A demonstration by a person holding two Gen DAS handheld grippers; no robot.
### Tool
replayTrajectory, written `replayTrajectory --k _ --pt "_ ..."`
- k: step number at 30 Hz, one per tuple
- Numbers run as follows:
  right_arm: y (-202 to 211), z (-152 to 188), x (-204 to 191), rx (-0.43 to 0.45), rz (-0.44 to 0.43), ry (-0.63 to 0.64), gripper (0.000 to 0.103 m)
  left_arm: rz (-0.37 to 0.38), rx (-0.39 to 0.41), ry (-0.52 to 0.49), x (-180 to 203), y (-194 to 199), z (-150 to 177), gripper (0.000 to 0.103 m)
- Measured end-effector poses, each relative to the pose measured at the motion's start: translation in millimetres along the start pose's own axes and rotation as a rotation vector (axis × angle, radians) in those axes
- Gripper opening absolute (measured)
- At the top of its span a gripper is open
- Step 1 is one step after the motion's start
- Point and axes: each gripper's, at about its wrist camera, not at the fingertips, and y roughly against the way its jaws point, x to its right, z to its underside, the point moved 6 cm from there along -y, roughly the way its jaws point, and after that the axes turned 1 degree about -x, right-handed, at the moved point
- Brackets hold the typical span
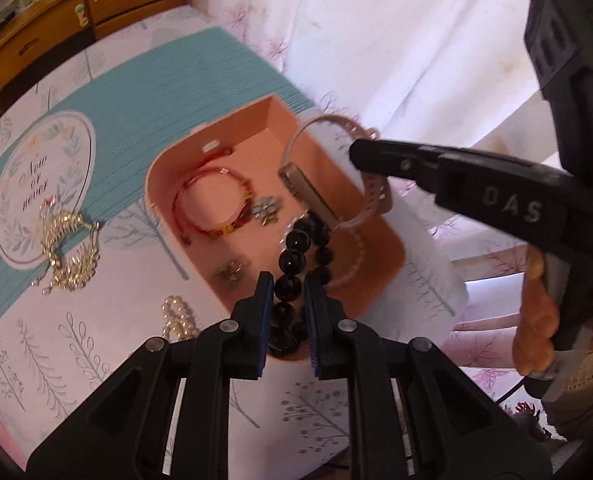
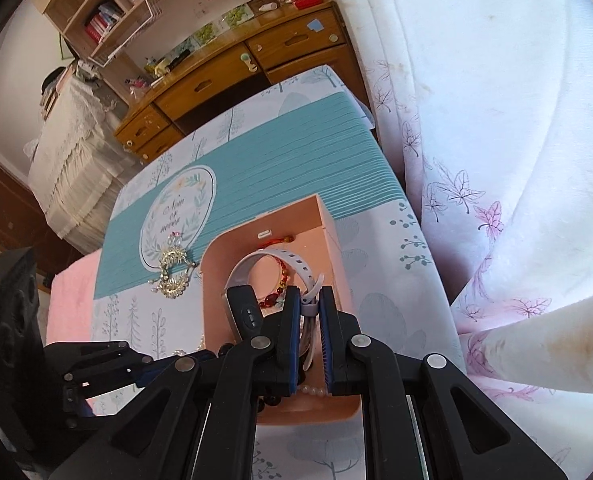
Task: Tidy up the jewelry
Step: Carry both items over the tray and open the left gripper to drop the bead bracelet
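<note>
Two grippers are over the pink jewelry box (image 1: 392,258) as I look through the wrist cameras. My right gripper (image 2: 309,312) has its jaws clamped on the pale strap of a smartwatch (image 2: 243,308), whose dark body hangs just left of the fingers while the looped band arches ahead of them, above the box's interior. From the left wrist view that same watch (image 1: 304,192) is lifted clear of the box floor, with the right gripper's tip reaching it from the right. My left gripper (image 1: 289,320) sits with its jaws narrowly parted on either side of a black bead bracelet (image 1: 296,264); the beads run up between the pads, but I cannot tell whether the pads actually press them. Ahead of the left jaws, inside the box, lie a red cord bracelet (image 1: 212,204), a small silver flower charm (image 1: 267,209) and another small earring (image 1: 229,270), with a strand of pale beads along the right side. To the left of the left jaws, outside the box, a pearl piece (image 1: 178,318) rests on the patterned tablecloth (image 1: 56,352), and farther left a gold leafy ornament (image 1: 69,252) lies at the edge of the teal mat (image 1: 156,80).
</note>
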Motion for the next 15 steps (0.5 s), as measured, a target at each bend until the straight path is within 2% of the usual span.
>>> replayTrajectory --k 2,3,6,9,14,15 --pt "-9.2 -1.9 -4.0 -0.012 0.000 0.006 0.009 0.014 -0.021 0.029 -6.8 -4.7 4.2 0.016" --pt "-13.1 -3.5 -6.0 -0.016 0.003 0.009 0.009 0.018 -0.022 0.040 -13.2 -4.7 5.2 0.021" --pt "-27.8 -10.2 -12.5 -0.030 0.007 0.013 0.009 0.035 0.011 0.080 -26.8 -1.1 7.3 0.051" --pt "-44.8 -17.5 -18.5 -0.044 0.014 0.012 0.009 0.056 0.064 0.113 -33.7 13.9 13.3 0.053" --pt "-78.7 -31.1 -29.9 -0.090 0.040 0.022 0.010 -0.020 0.145 0.145 -52.8 41.2 29.9 0.053" --pt "-86.6 -33.1 -32.5 -0.112 0.042 0.023 0.012 -0.030 0.155 0.158 -57.5 43.0 31.5 0.053"
